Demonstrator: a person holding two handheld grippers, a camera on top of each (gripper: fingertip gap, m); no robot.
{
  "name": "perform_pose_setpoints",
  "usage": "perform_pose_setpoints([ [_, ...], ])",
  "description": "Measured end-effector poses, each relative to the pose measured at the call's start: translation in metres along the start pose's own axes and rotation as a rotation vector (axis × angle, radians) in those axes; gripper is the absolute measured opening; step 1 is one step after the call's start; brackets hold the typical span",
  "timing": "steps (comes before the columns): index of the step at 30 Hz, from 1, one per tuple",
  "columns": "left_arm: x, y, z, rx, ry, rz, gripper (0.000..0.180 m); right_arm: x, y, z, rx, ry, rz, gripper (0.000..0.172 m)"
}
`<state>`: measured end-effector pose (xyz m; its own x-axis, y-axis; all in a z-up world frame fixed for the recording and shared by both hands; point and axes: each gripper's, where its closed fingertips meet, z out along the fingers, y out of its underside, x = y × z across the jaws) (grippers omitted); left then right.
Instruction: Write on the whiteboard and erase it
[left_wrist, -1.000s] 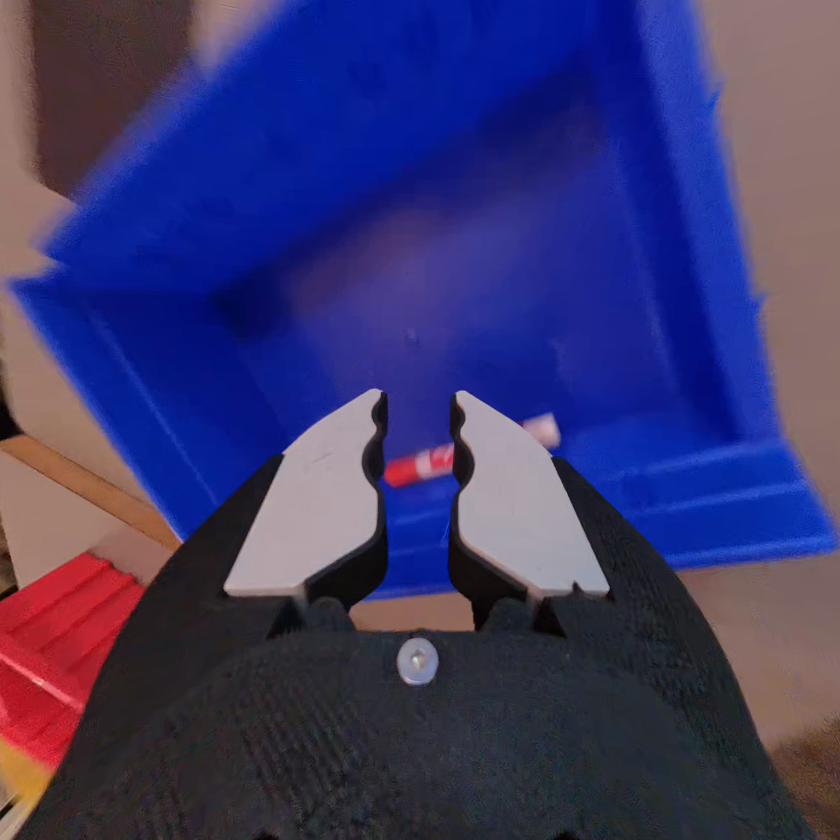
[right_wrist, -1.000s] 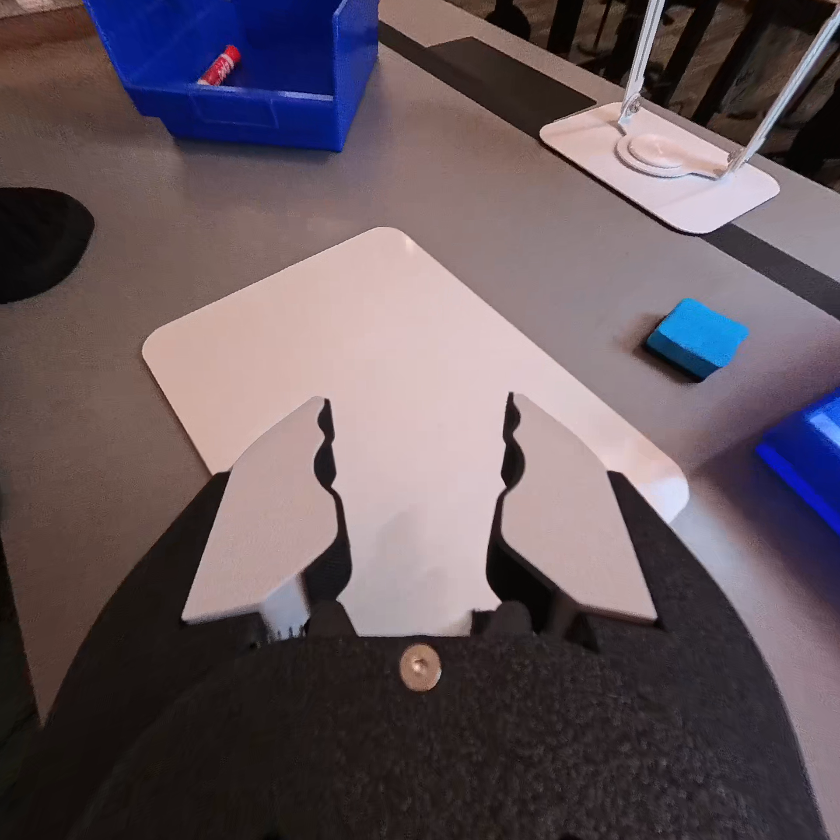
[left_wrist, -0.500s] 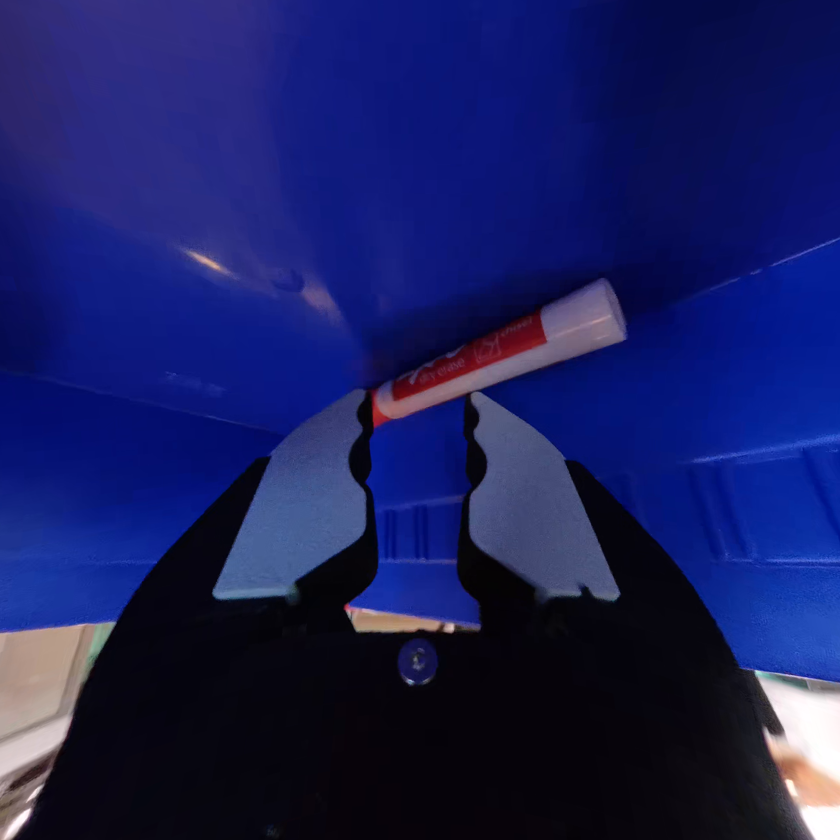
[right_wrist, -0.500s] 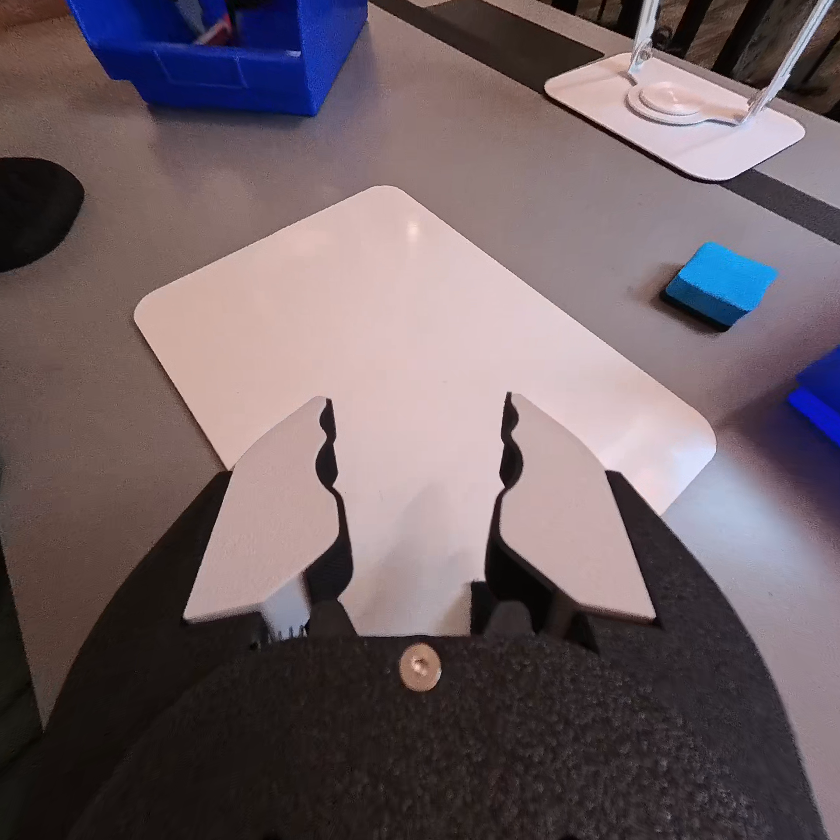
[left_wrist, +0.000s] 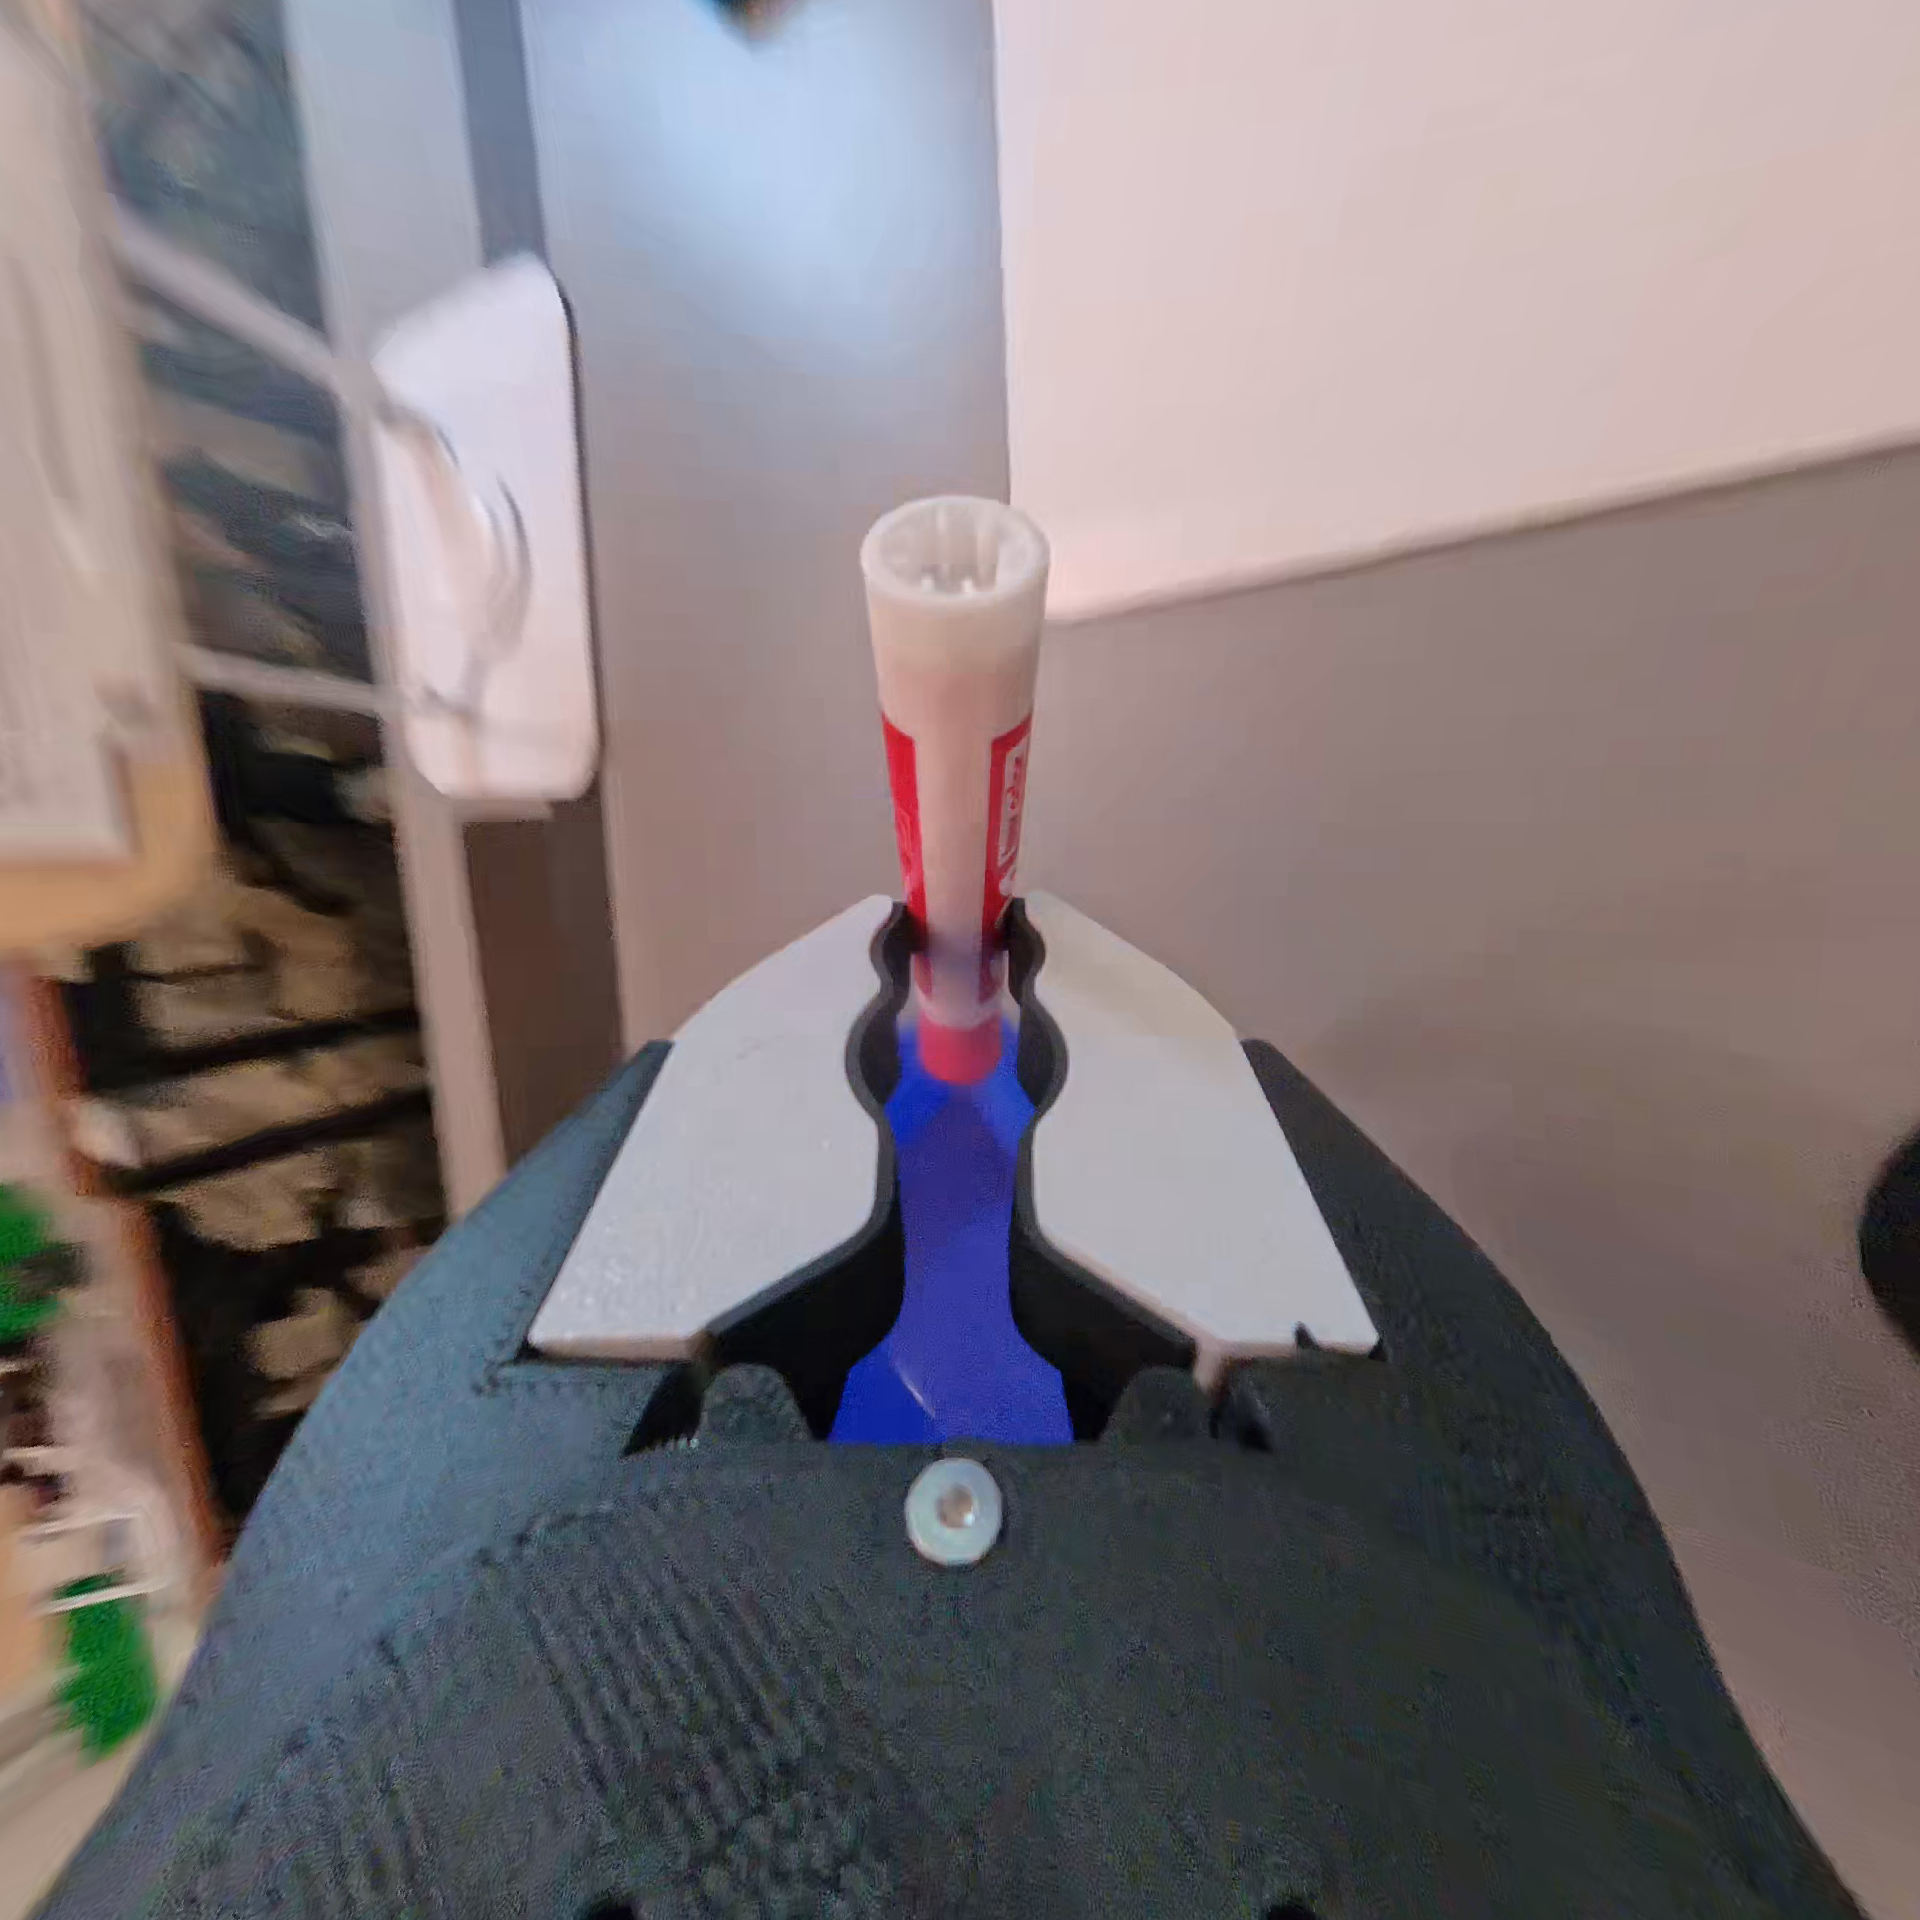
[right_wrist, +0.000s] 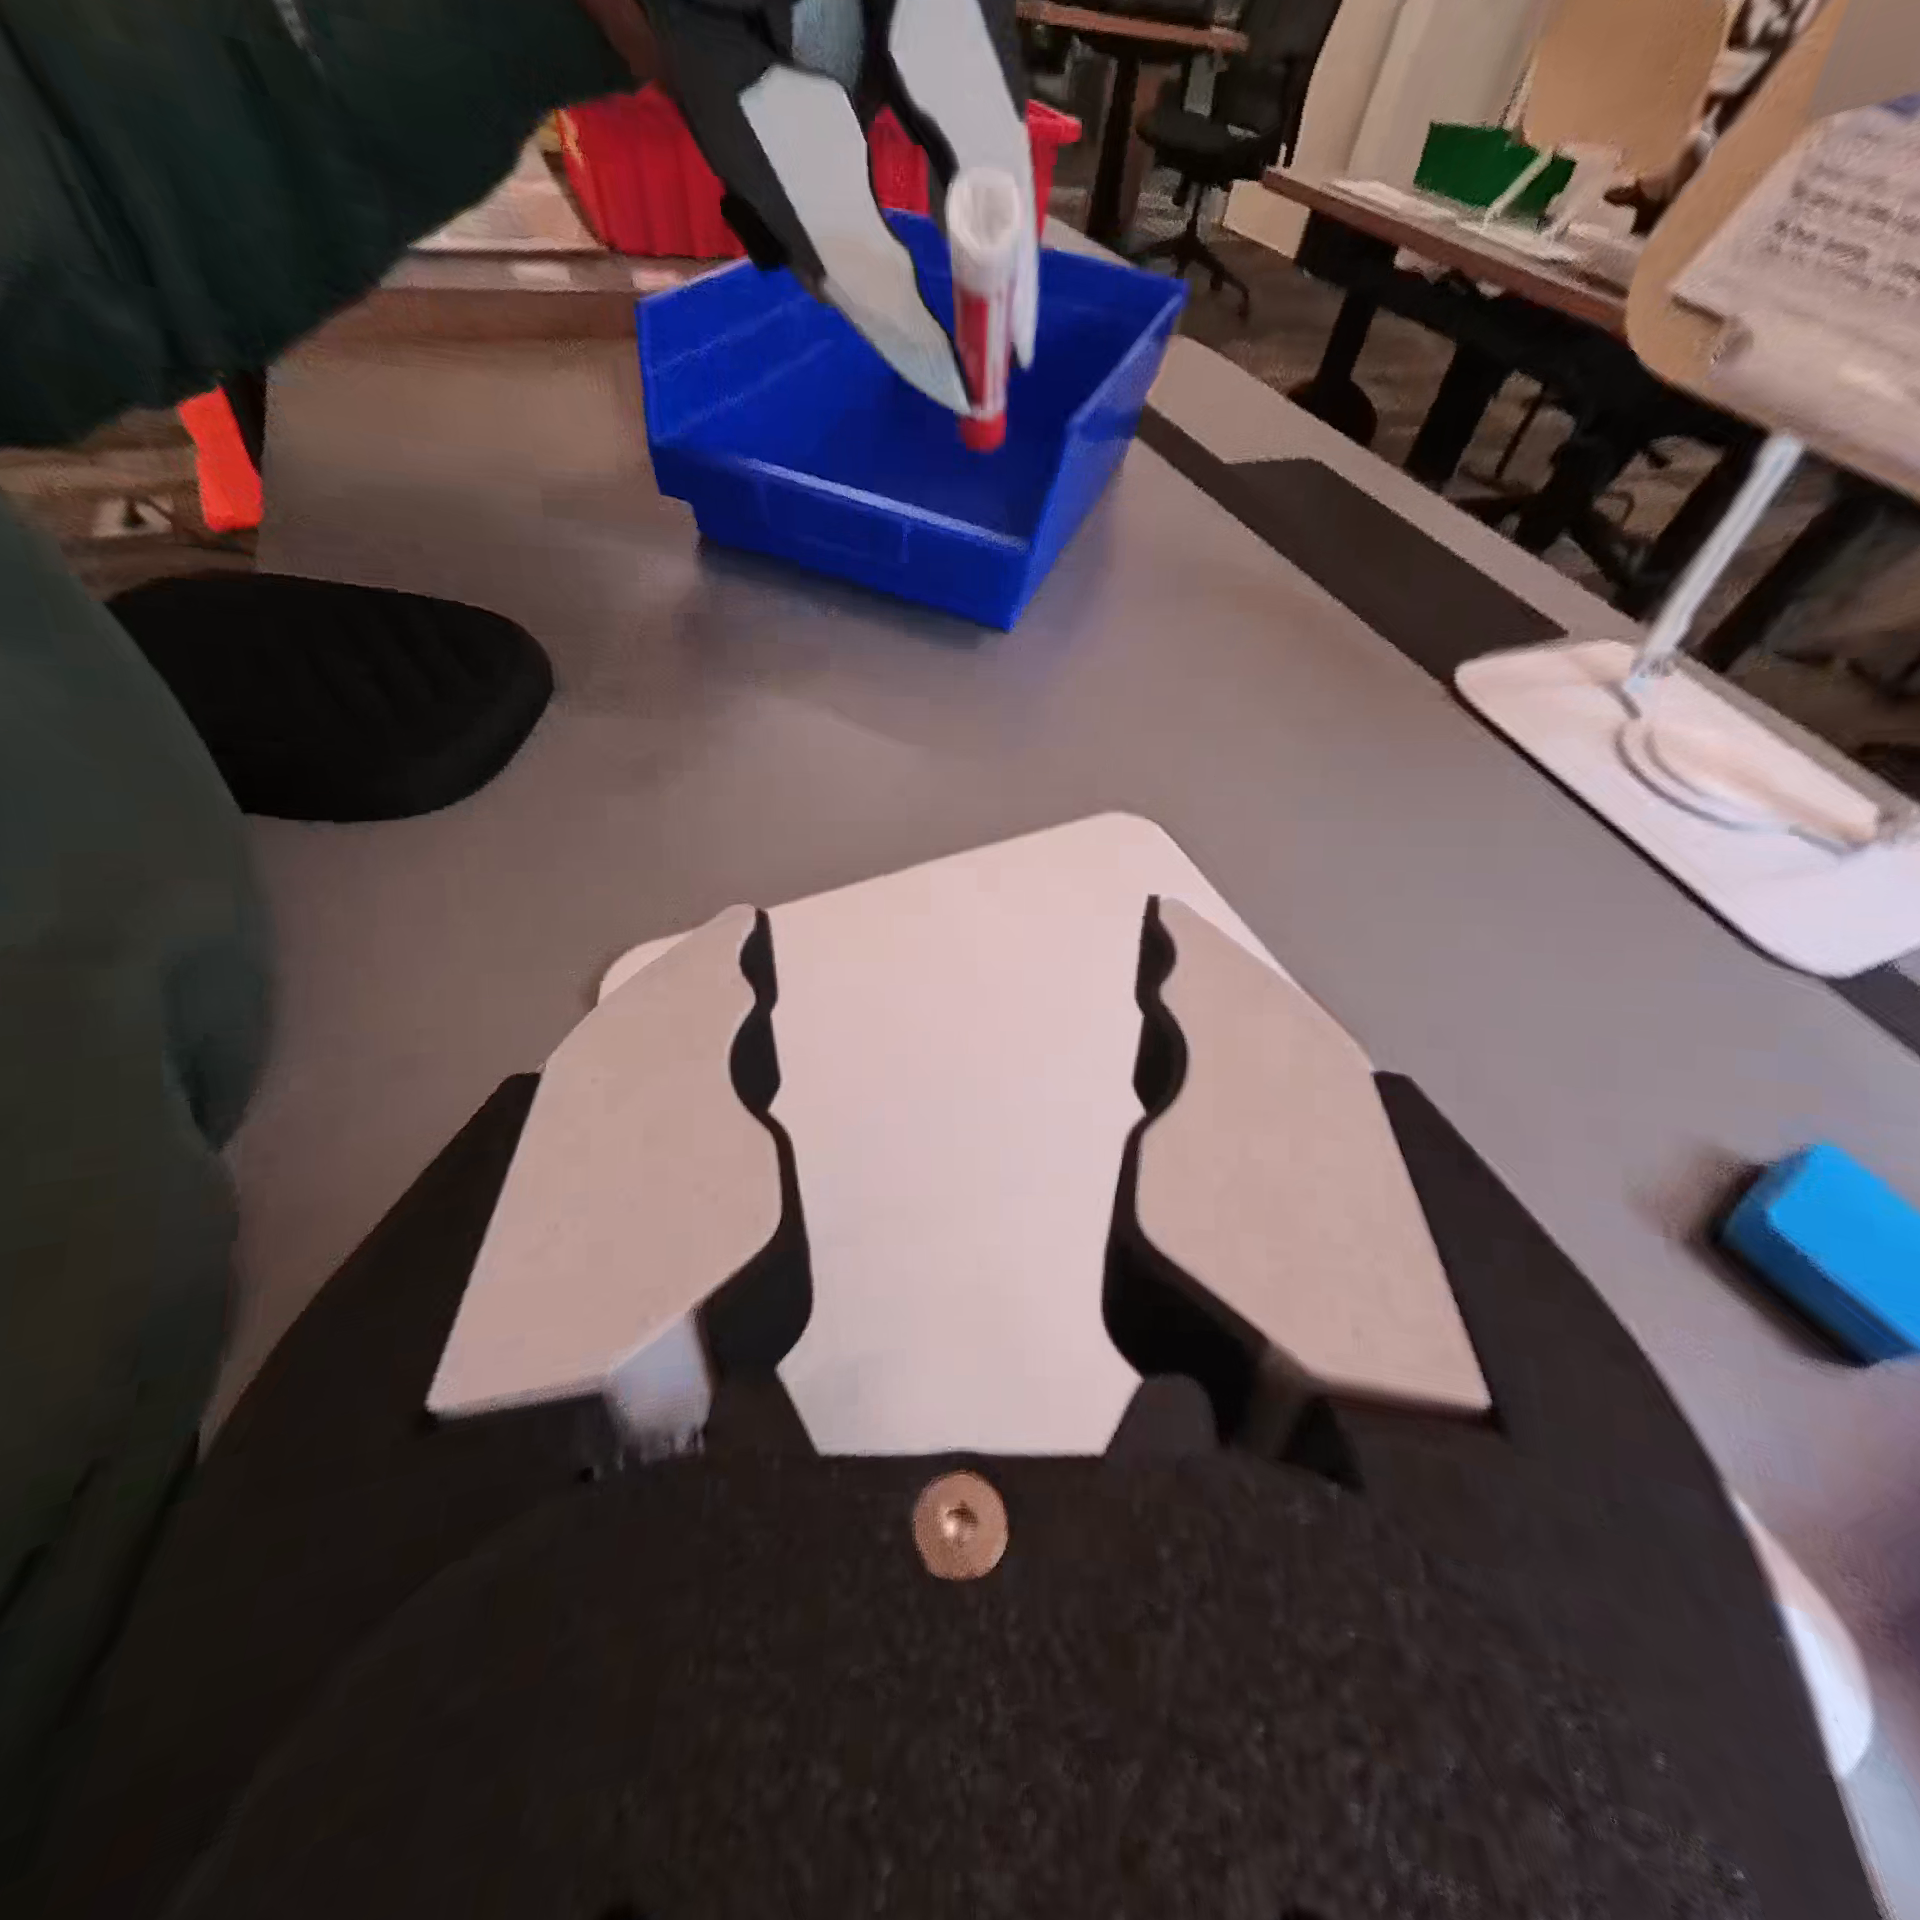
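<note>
Half a second ago the red-and-white dry-erase marker (left_wrist: 956, 769) lay on the floor of the blue bin (right_wrist: 883, 488) with our left gripper (left_wrist: 958, 930) reaching down to it; now we have it lifted clear, and our left wrist view looks out at a wall instead of blue plastic. Our left jaws are narrow and pressed on the marker's barrel from both sides. It stands nearly upright, its red cap pointing down toward the bin and its white end up.

From our right wrist view, the left gripper (right_wrist: 982, 364) hangs over the bin with the marker's (right_wrist: 982, 312) red cap just above the bin's interior. What we can see of the bin's inside holds nothing else. A red bin (right_wrist: 644, 187) sits behind the blue one; its contents are hidden from us.

Our right gripper (right_wrist: 956, 914) hovers low over the whiteboard (right_wrist: 956, 1091), jaws wide with nothing between them. The whiteboard lies flat on the grey tabletop (right_wrist: 831, 727), its visible surface unmarked. The blue eraser (right_wrist: 1829, 1247) rests on the tabletop to the right of the whiteboard, apart from it.
</note>
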<state>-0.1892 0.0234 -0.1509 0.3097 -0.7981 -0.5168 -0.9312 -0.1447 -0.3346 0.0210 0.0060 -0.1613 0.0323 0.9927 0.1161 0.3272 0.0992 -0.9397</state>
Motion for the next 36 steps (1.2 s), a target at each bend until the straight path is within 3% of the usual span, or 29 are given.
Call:
perform_pose_setpoints([
  [5,0.055,-0.104,0.034,0.07,-0.124,0.235,0.018,-0.016,-0.028,0.039,-0.062,0.069,-0.184,0.065],
  [6,0.061,-0.117,0.038,0.092,-0.116,0.235,0.018,-0.016,-0.026,0.045,-0.09,0.076,-0.2,0.057],
  [7,0.063,-0.126,0.04,0.111,-0.114,0.241,0.018,-0.017,-0.023,0.048,-0.106,0.077,-0.204,0.038],
  [8,0.067,-0.129,0.041,0.113,-0.091,0.257,0.018,-0.011,-0.021,0.047,-0.111,0.123,-0.213,0.022],
  [9,0.068,-0.132,0.041,0.136,-0.086,0.251,0.018,-0.01,-0.022,0.044,-0.084,0.137,-0.257,0.02],
  [15,0.079,-0.14,0.018,0.491,0.056,0.102,0.019,-0.021,-0.029,0.014,0.165,-0.043,-0.045,0.019],
  [18,0.088,-0.142,0.014,0.644,0.166,-0.048,0.032,-0.024,-0.032,0.003,0.25,-0.107,0.051,0.019],
  [20,0.086,-0.144,0.011,0.699,0.137,-0.077,0.019,-0.027,-0.033,0.001,0.271,-0.14,0.083,0.019],
  [26,0.095,-0.135,0.019,0.589,0.172,-0.06,0.019,-0.03,-0.02,0.007,0.199,-0.174,0.072,0.02],
  [29,0.101,-0.132,0.026,0.531,0.213,-0.063,0.019,-0.035,-0.018,0.015,0.145,-0.148,-0.037,0.05],
  [36,0.12,-0.155,0.02,0.572,0.314,-0.033,0.019,-0.053,-0.007,0.037,0.05,-0.16,-0.193,0.044],
])
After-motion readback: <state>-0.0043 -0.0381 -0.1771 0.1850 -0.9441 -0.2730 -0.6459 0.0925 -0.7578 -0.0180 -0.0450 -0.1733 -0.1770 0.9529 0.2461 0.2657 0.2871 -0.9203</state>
